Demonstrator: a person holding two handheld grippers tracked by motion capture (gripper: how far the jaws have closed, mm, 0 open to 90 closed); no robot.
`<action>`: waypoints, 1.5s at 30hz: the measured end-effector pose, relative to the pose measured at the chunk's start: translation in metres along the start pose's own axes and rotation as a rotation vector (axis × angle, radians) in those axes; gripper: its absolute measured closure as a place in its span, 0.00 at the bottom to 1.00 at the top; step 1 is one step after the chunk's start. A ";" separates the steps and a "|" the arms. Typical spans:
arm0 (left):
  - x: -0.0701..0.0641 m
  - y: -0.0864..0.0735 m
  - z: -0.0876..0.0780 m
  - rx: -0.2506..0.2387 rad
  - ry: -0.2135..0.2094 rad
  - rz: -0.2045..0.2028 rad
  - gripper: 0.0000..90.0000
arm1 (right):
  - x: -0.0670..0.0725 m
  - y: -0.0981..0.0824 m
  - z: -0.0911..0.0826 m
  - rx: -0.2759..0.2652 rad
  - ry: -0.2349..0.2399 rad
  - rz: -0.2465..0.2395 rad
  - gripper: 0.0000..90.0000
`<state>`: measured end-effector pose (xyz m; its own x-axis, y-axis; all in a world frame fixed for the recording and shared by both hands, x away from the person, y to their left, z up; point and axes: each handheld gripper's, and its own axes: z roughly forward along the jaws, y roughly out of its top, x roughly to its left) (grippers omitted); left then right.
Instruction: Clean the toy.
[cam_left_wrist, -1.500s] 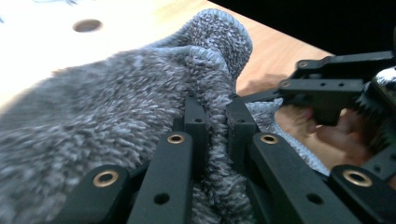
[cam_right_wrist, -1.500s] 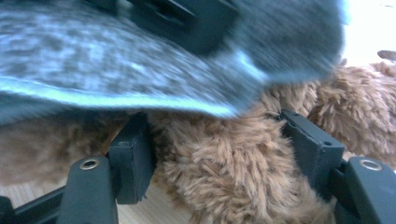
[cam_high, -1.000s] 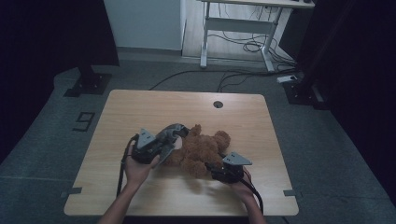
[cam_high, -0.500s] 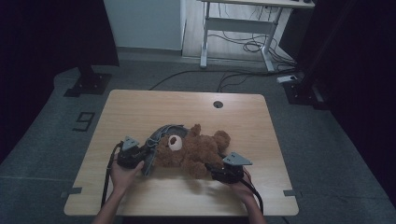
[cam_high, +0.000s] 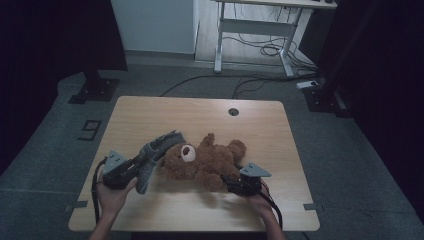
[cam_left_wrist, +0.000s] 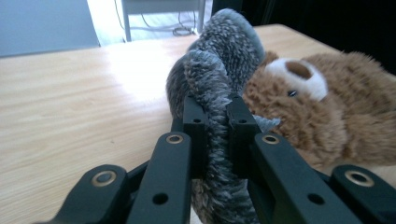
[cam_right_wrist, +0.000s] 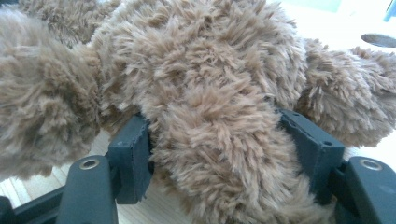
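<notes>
A brown teddy bear (cam_high: 205, 161) lies on its back on the wooden table (cam_high: 200, 117), its white muzzle (cam_left_wrist: 299, 74) turned toward the left. A grey knitted cloth (cam_high: 159, 148) stretches from beside the bear's head to my left gripper (cam_high: 142, 162). That gripper (cam_left_wrist: 215, 128) is shut on the cloth's edge, the fabric pinched thin between the jaws. My right gripper (cam_high: 234, 184) is at the bear's lower side, shut on one furry leg (cam_right_wrist: 215, 140), which bulges between its two pads.
A round cable hole (cam_high: 233, 111) sits near the table's far edge. Beyond the table stand a white desk frame (cam_high: 255, 30) and loose cables on the floor. Bare tabletop lies to the left and far side of the bear.
My left gripper has pulled away to the left with the grey cloth, which now trails off the bear's head instead of lying over it. The right gripper and the bear stay put.
</notes>
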<state>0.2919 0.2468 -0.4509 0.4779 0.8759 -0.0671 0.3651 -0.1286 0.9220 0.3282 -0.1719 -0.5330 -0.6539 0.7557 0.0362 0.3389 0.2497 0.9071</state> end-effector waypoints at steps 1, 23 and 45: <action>0.002 0.001 -0.006 -0.011 0.008 -0.002 0.91 | 0.000 0.000 0.000 -0.002 0.000 0.001 0.36; 0.047 -0.020 0.037 0.141 0.101 -0.109 0.87 | -0.001 -0.001 0.001 -0.004 0.003 0.011 0.36; 0.060 -0.035 0.121 0.415 0.184 -0.009 0.88 | -0.001 -0.002 0.002 -0.010 0.002 0.012 0.35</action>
<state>0.4044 0.2476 -0.5338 0.3366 0.9412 0.0289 0.6763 -0.2630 0.6881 0.3291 -0.1719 -0.5352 -0.6512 0.7574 0.0480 0.3401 0.2347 0.9106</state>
